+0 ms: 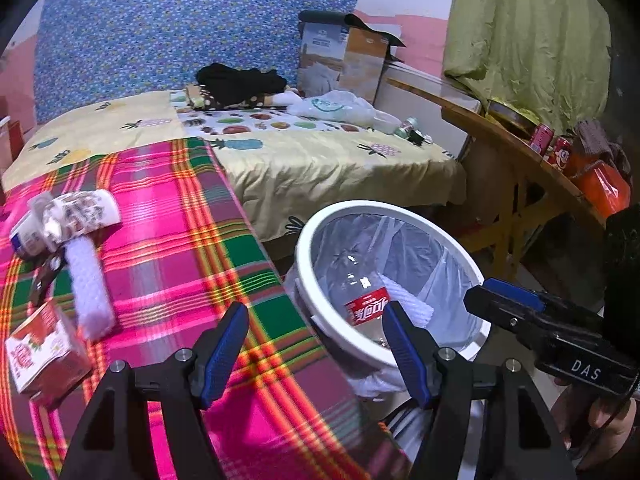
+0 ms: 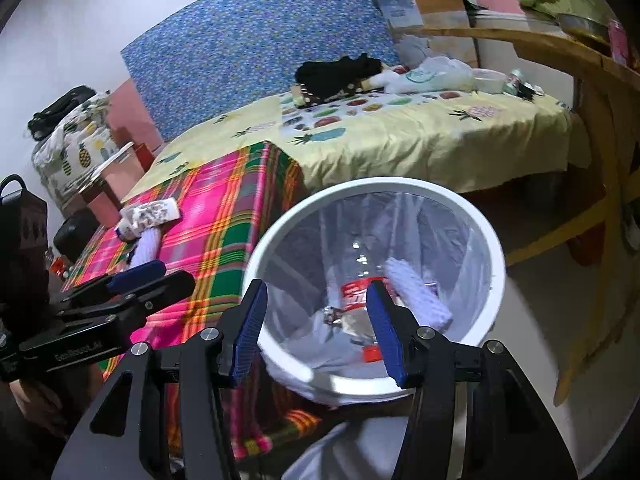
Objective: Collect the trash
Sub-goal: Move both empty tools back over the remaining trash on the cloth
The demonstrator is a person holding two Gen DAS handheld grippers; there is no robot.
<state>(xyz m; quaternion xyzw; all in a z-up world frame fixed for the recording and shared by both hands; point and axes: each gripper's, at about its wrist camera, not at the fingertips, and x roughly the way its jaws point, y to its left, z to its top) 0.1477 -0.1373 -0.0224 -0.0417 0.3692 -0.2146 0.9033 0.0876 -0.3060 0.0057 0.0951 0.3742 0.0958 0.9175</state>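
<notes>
Your left gripper [image 1: 316, 344] sits closest to the lens, its blue-padded fingers spread wide with nothing between them, hanging over the edge of the plaid tablecloth [image 1: 192, 240] and the bin's near rim.

Working from the left, trash is waiting on the cloth: a red carton [image 1: 42, 354] at the near corner, a strip of white foam netting [image 1: 90, 288] beside it, and a crumpled printed cup [image 1: 76, 212] further back, touching the netting's far end. A small dark scrap lies between carton and cup; what it is I cannot tell.

Right of the table stands the white bin [image 2: 498, 264] with its clear liner. Inside you already have a plastic bottle [image 1: 366, 306] with a red label and another piece of foam netting [image 2: 418, 292]. So by my reckoning you are partway through: two pieces in, at least three left on the table.

Your right gripper [image 2: 316, 330] hovers above the bin mouth, fingers likewise apart and empty, touching nothing.
</notes>
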